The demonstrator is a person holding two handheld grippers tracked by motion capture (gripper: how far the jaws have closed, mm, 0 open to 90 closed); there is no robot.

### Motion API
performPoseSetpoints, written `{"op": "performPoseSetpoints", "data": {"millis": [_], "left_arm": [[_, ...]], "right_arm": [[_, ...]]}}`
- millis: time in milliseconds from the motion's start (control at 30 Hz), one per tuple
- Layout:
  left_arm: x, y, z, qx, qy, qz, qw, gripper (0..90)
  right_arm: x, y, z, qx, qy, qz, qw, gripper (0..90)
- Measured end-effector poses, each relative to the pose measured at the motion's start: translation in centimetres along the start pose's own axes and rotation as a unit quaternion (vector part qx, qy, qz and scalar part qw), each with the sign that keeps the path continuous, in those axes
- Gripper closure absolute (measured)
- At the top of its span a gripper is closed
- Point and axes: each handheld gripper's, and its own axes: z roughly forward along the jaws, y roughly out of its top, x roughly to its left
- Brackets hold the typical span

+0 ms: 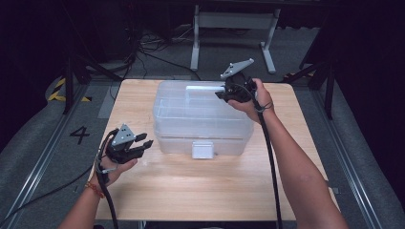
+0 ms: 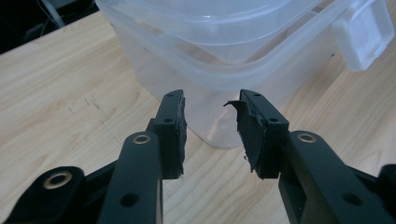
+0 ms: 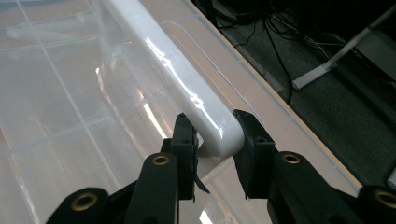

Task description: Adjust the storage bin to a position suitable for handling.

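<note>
Clear plastic box (image 1: 203, 117) sits mid-table (image 1: 191, 191), slightly toward the far side, with its white latch (image 1: 202, 149) on the near wall and its white handle (image 1: 205, 88) along the far top of the lid. Right gripper (image 1: 223, 93) has its jaws clamped on the right end of the handle (image 3: 187, 98); in the right gripper view both pads press the bar's rounded corner, so that's a real grip. Left gripper (image 1: 143, 143) hangs just left of the box's near-left corner, jaws part open, nothing between them; in the left gripper view the box corner (image 2: 224, 126) lies ahead of the pads, not touching. Handling guess: thin see-through walls, looks empty, so light, but the shell will flex and the glossy plastic is slick. The handle is the stiff part and the only sane pickup point. Gripped at 1 end, it will likely tip the box or twist in the pads; mid-bar would balance better. Left gripper could steady the near-left wall or rim. Avoid squeezing the walls hard, they'll bow. Latch looks closed from here, can't confirm.
</note>
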Motion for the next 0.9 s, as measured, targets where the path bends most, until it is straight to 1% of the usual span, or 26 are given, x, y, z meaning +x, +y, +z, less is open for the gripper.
{"op": "performPoseSetpoints", "data": {"millis": [67, 133, 200, 233, 267, 333, 367, 433, 467, 533, 567, 600, 633, 667, 700, 800, 900], "left_arm": [[-0.1, 0.4, 0.1, -0.007, -0.006, 0.003, 1.0000, 66.7], [-0.2, 0.8, 0.1, -0.012, -0.009, 0.011, 0.9998, 69.1], [-0.4, 1.0, 0.3, -0.016, -0.011, 0.012, 0.9997, 71.2], [-0.4, 1.1, 0.4, -0.011, -0.011, 0.010, 0.9998, 71.9], [-0.4, 1.1, 0.5, -0.015, -0.007, 0.008, 0.9998, 72.0], [-0.3, 1.0, 0.8, -0.019, -0.011, -0.010, 0.9997, 74.1], [-0.3, 1.1, 0.9, -0.026, -0.009, -0.018, 0.9995, 75.2], [-0.2, 1.2, 1.0, -0.037, -0.008, -0.025, 0.9990, 78.7], [-0.1, 1.3, 1.1, -0.041, -0.006, -0.024, 0.9988, 81.4], [0.0, 1.5, 1.1, -0.047, -0.002, -0.033, 0.9984, 83.9], [0.0, 1.5, 1.1, -0.047, -0.002, -0.033, 0.9984, 85.7], [0.1, 1.6, 1.2, -0.047, -0.001, -0.031, 0.9984, 85.7], [0.1, 1.6, 1.3, -0.048, -0.001, -0.035, 0.9982, 87.2], [0.1, 1.7, 1.4, -0.049, 0.002, -0.030, 0.9983, 88.9], [0.0, 1.7, 1.5, -0.051, 0.003, -0.030, 0.9982, 89.5], [0.0, 1.9, 1.6, -0.058, 0.007, -0.030, 0.9978, 89.7], [0.1, 2.0, 1.6, -0.057, 0.006, -0.030, 0.9979, 89.8]], "right_arm": [[-0.2, 0.2, 0.0, 0.003, 0.002, 0.003, 1.0000, 71.6], [-0.3, 0.3, 0.0, 0.004, 0.003, 0.001, 1.0000, 71.5], [-0.5, 0.4, 0.0, 0.004, 0.005, 0.003, 1.0000, 71.5], [-0.6, 0.4, 0.0, 0.003, 0.006, 0.004, 1.0000, 71.5], [-0.6, 0.5, 0.0, 0.004, 0.006, 0.006, 1.0000, 71.5], [-0.7, 0.5, 0.0, 0.003, 0.006, 0.007, 0.9999, 71.5], [-0.7, 0.5, 0.0, 0.001, 0.007, 0.009, 0.9999, 71.5], [-0.7, 0.5, 0.1, -0.001, 0.007, 0.010, 0.9999, 71.5], [-0.7, 0.5, 0.1, -0.001, 0.009, 0.010, 0.9999, 71.5], [-0.8, 0.5, 0.1, 0.000, 0.007, 0.009, 0.9999, 71.4], [-0.8, 0.5, 0.1, 0.000, 0.007, 0.009, 0.9999, 71.4], [-0.7, 0.6, 0.1, 0.001, 0.006, 0.011, 0.9999, 71.4], [-0.8, 0.6, 0.1, 0.000, 0.005, 0.013, 0.9999, 71.4], [-0.8, 0.6, 0.1, -0.001, 0.004, 0.014, 0.9999, 71.3], [-0.8, 0.6, 0.1, -0.002, 0.005, 0.015, 0.9999, 71.3], [-0.9, 0.6, 0.1, -0.005, 0.002, 0.016, 0.9999, 71.3], [-0.9, 0.5, 0.0, -0.006, 0.002, 0.019, 0.9998, 71.2]]}}
